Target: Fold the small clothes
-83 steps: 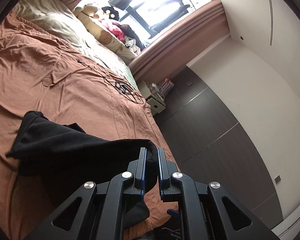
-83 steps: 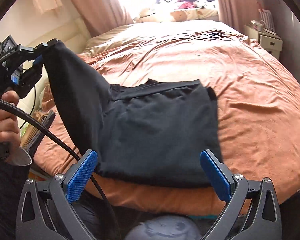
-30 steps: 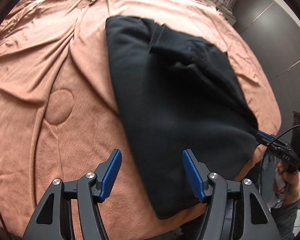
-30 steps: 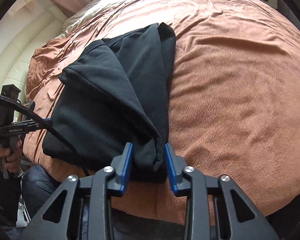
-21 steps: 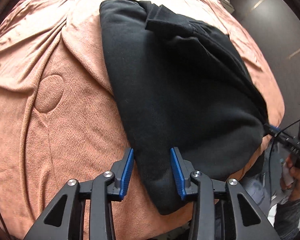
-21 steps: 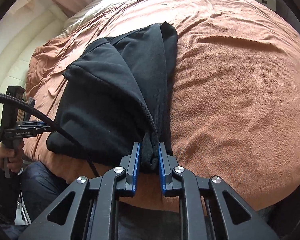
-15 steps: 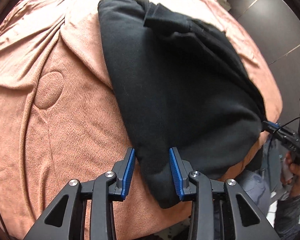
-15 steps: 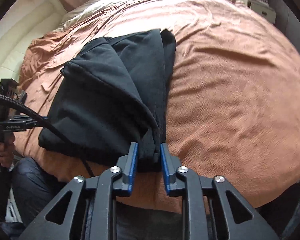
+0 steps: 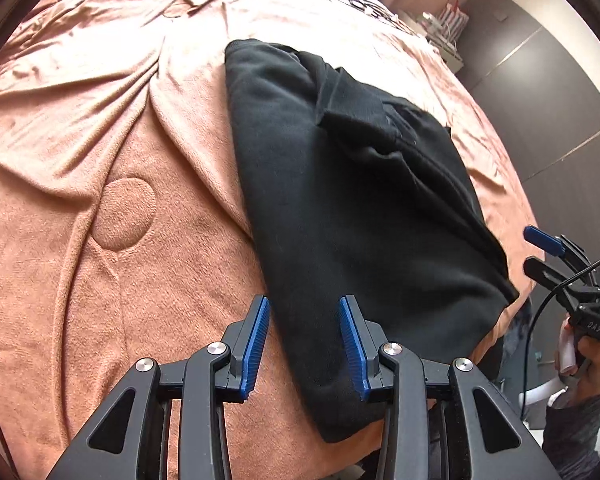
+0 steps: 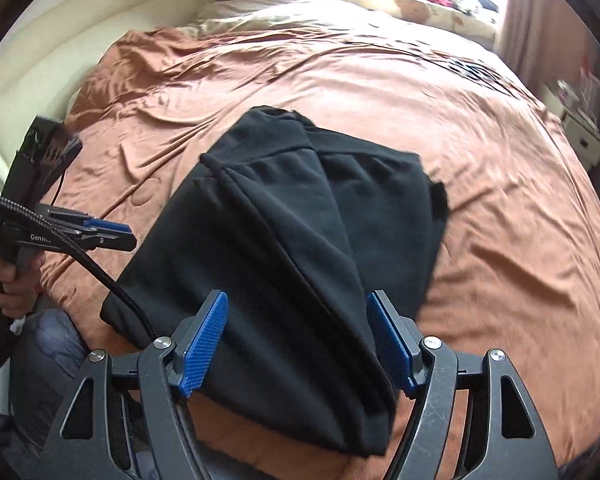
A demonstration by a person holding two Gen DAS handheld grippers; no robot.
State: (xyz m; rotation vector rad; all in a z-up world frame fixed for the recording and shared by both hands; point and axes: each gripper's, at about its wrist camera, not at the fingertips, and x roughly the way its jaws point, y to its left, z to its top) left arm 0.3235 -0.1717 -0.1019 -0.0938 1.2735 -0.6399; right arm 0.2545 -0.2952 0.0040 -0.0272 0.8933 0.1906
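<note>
Black fleece, that is what the garment (image 10: 300, 248) looks like: a dark piece of clothing lying folded over itself near the foot edge of the bed (image 10: 500, 216), on a rust-brown blanket. From where I stand, one fold seems laid already, with a long ridge running down the middle of the cloth and a looser flap on the far side.

The right claw (image 10: 298, 344) hangs above the near end of the garment, its blue pads spreading apart as I watch; the cloth lies below the gap and neither pad presses on it. The left claw (image 9: 306, 344) sits at the other near corner, jaws at a middling width, straddling the garment's edge. Its pads look clear of the fabric, so I would call it not gripping.

My guess is that this is the let-go after a fold. The next move likely calls for a fresh hold on the near hem, one claw at each corner, so that the near end can be carried over toward the far end. The corners must be pinched through all layers, or the top flap will slide.

The near end droops over the edge of the mattress, so a careless tug could drag the whole thing off. Beyond the garment the blanket is wide and bare, though wrinkled. Cables (image 10: 468, 66) and soft toys (image 10: 412, 6) lie far off by the window.
</note>
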